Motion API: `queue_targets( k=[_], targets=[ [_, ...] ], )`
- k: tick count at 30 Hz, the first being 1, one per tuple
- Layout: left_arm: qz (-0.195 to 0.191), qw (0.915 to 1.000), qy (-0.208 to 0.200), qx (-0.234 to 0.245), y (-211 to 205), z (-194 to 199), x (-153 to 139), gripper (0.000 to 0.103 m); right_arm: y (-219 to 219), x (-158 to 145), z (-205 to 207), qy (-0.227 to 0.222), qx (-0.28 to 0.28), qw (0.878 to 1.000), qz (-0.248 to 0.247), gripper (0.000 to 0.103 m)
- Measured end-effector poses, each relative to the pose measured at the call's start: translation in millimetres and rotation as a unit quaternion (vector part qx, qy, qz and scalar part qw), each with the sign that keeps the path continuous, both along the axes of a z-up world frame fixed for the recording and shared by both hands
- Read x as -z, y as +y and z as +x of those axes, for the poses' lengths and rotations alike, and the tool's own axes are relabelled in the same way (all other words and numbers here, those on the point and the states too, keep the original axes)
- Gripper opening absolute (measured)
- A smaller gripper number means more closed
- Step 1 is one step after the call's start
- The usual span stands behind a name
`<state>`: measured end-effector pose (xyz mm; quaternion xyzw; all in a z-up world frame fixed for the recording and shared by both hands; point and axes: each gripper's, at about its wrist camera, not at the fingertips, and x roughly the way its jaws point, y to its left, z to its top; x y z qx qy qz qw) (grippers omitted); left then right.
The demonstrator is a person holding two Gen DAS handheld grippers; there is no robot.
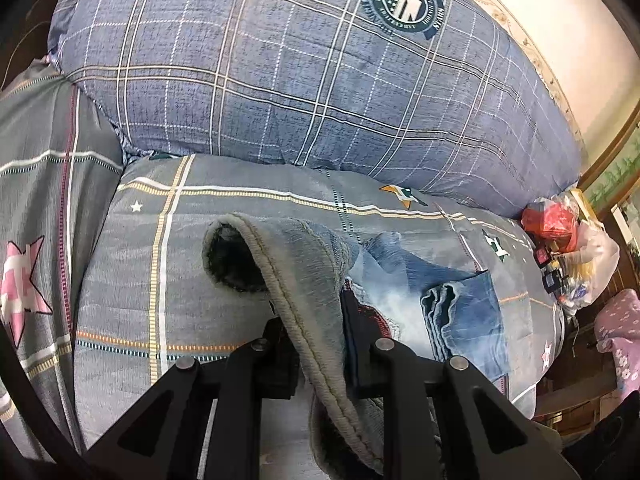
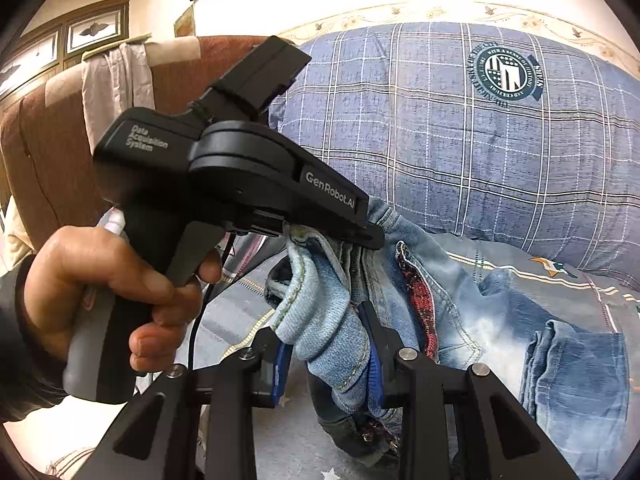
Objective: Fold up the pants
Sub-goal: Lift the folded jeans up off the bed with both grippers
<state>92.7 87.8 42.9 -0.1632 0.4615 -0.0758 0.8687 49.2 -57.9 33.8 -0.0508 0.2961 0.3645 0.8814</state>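
Observation:
Faded blue jeans lie on a grey plaid bedspread, partly lifted. My left gripper is shut on a thick seamed edge of the jeans, which drapes over its fingers. In the right wrist view the left gripper shows from the side, held in a hand, pinching the jeans from above. My right gripper is shut on the same bunched edge of the jeans, just below the left one. A red plaid lining shows at a pocket.
A big blue plaid pillow stands behind the jeans against the wall. A plastic bag with packets lies at the right edge of the bed. A brown headboard with a draped cloth is at left.

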Motion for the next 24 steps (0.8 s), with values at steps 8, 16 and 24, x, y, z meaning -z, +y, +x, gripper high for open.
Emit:
queue_targets(
  k=[8, 16, 24],
  targets=[
    [0.012, 0.9999, -0.005, 0.009, -10, 3, -10, 0.018, -8, -2, -2, -0.003, 0.011, 1.000, 0.015, 0.033],
    [0.024, 0.9994, -0.012, 0.022, -27, 5, -20, 0.018, -21, -6, -3, -0.006, 0.026, 0.999, 0.031, 0.033],
    [0.037, 0.9983, -0.022, 0.040, -54, 8, -32, 0.018, -46, -9, -5, -0.003, 0.048, 0.997, 0.053, 0.033]
  ],
)
